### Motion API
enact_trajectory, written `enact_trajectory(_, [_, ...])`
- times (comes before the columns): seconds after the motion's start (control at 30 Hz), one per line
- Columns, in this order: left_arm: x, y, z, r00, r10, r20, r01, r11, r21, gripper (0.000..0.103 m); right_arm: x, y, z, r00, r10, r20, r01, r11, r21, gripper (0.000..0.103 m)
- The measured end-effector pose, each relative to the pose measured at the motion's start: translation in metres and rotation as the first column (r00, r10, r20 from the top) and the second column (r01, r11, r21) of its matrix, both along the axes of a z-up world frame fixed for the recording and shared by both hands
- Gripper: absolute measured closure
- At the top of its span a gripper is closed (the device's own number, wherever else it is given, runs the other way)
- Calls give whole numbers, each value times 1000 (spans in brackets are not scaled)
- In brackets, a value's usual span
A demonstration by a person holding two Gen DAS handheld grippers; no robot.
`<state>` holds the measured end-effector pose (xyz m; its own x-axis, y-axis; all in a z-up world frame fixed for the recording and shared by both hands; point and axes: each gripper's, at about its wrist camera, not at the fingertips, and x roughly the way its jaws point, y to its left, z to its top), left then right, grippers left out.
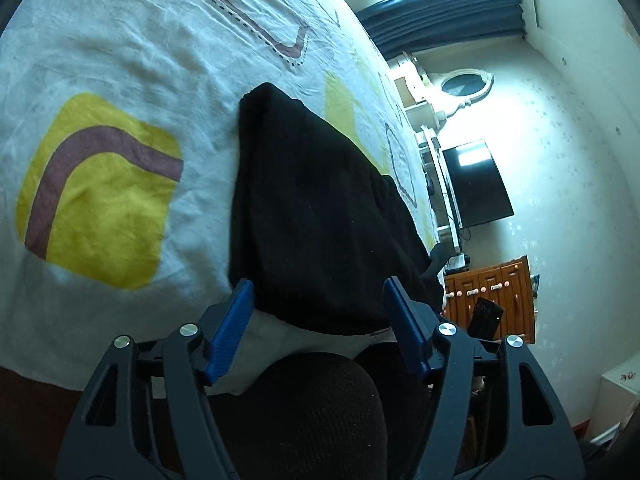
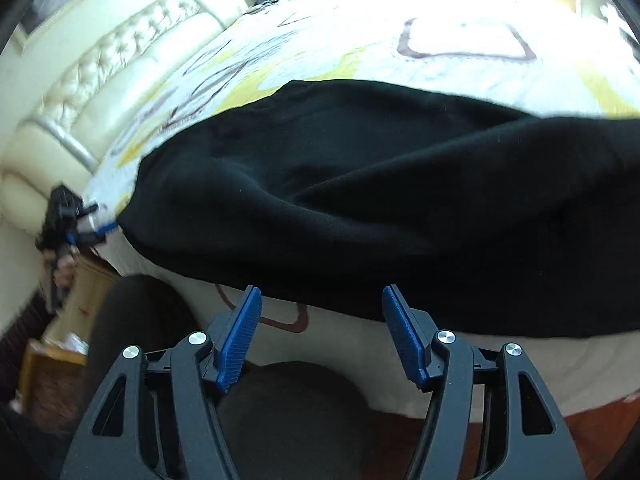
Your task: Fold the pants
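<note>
Black pants point(image 1: 316, 216) lie folded lengthwise on the bed sheet point(image 1: 120, 60), near its front edge. My left gripper point(image 1: 318, 294) is open, its blue fingers either side of the pants' near end, holding nothing. In the right wrist view the pants point(image 2: 380, 200) stretch across the sheet point(image 2: 460, 20). My right gripper point(image 2: 322, 300) is open at their near edge, empty. The left gripper point(image 2: 86, 228) shows small at the pants' left end.
The white sheet carries yellow and brown patterns. A cream tufted headboard point(image 2: 100, 64) stands left. A TV point(image 1: 476, 184), a wooden cabinet point(image 1: 492, 296) and blue curtains point(image 1: 444, 16) stand past the bed. The person's dark-clad legs point(image 1: 316, 412) are below the grippers.
</note>
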<state>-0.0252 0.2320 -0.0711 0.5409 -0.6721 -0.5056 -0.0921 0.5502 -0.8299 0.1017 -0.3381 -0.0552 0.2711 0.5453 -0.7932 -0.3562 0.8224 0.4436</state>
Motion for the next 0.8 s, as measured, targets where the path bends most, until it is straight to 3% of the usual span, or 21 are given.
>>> enact_trajectory(0.07, [0, -9, 1, 1000, 12, -1, -12, 1000, -8, 31, 8, -14, -10, 992, -68, -105, 80, 991, 110, 40])
enact_trajectory(0.2, [-1, -18, -6, 996, 71, -45, -71, 997, -1, 30, 13, -29, -20, 962, -155, -225, 209, 947, 242, 40])
enact_trajectory(0.37, [-4, -25, -2, 986, 153, -70, -155, 988, -15, 29, 17, -41, -23, 929, -243, -278, 324, 898, 297, 40])
enact_trajectory(0.53, [-1, -39, -6, 973, 205, -105, -203, 979, 29, 19, 24, -54, -32, 886, -298, -355, 423, 833, 358, 40])
enact_trajectory(0.63, [2, -42, -4, 964, 241, -114, -237, 970, 44, 13, 22, -59, -30, 879, -308, -364, 441, 816, 373, 40])
enact_trajectory(0.73, [5, -47, -1, 965, 235, -119, -225, 970, 92, 14, 24, -64, -28, 876, -325, -356, 453, 808, 377, 40])
enact_trajectory(0.8, [5, -49, 1, 963, 236, -129, -216, 965, 149, 34, 24, -66, -31, 864, -342, -369, 475, 796, 375, 40])
